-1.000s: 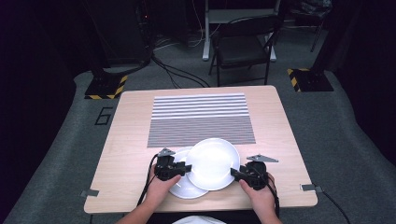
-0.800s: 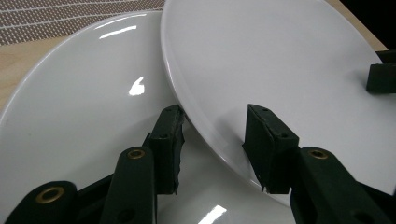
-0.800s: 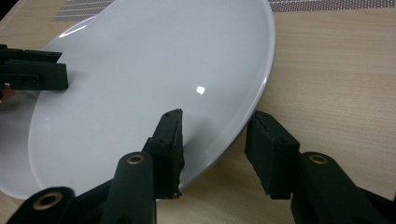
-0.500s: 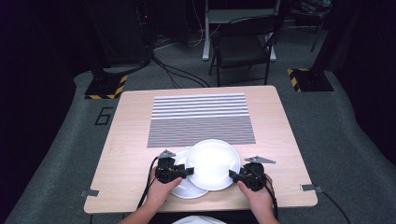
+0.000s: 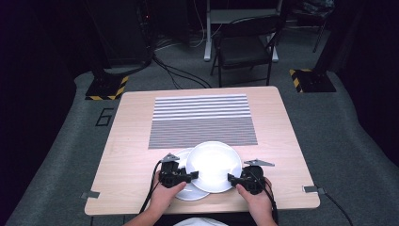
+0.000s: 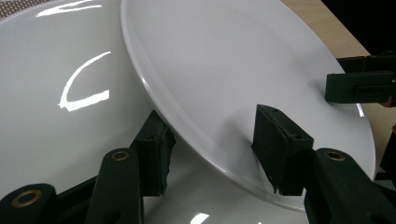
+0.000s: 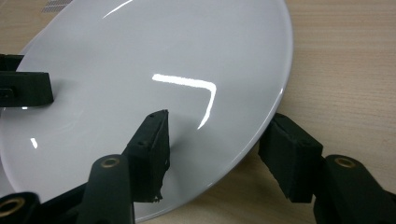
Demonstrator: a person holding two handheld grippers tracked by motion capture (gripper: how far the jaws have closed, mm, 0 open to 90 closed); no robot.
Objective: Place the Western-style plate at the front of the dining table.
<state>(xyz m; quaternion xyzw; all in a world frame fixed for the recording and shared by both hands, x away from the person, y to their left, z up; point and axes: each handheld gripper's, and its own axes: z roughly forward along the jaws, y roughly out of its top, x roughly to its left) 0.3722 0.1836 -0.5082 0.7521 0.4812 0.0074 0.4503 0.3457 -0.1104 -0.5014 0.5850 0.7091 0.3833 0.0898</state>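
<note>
Finding: two white plates sit on the wooden counter [image 5: 131, 155], near the person's edge of it, just on the near side of the striped mat [image 5: 203, 120]. The upper plate [image 5: 214, 165] lies partly on top of the lower plate [image 5: 188, 190], overlapping it and offset toward the right.

Left claw [image 5: 190, 176]: placed at the upper plate's left rim. In the left gripper view its jaws have just been opening; the rim of the upper plate [image 6: 243, 84] runs between them with a visible gap at each pad, so the claw stands open around the rim and is not clamping. The lower plate [image 6: 60, 93] lies beneath and to the left.

Right claw [image 5: 231, 178]: placed at the upper plate's right rim. In the right gripper view its jaws have also just been opening; one pad sits over the plate face [image 7: 154, 70], the other below the rim beside bare counter [image 7: 345, 60], both clear of the china. Open, nothing gripped.

Assessment: the step in hand appears to be releasing the upper plate onto the lower one. To do it well, both claws should open fully before either hand moves, then draw straight outward along the plate's plane, away from its centre. Any lift or twist while a pad is under the rim risks dragging the upper plate off the lower one. Withdraw both sides evenly so the plate does not pivot.
</note>
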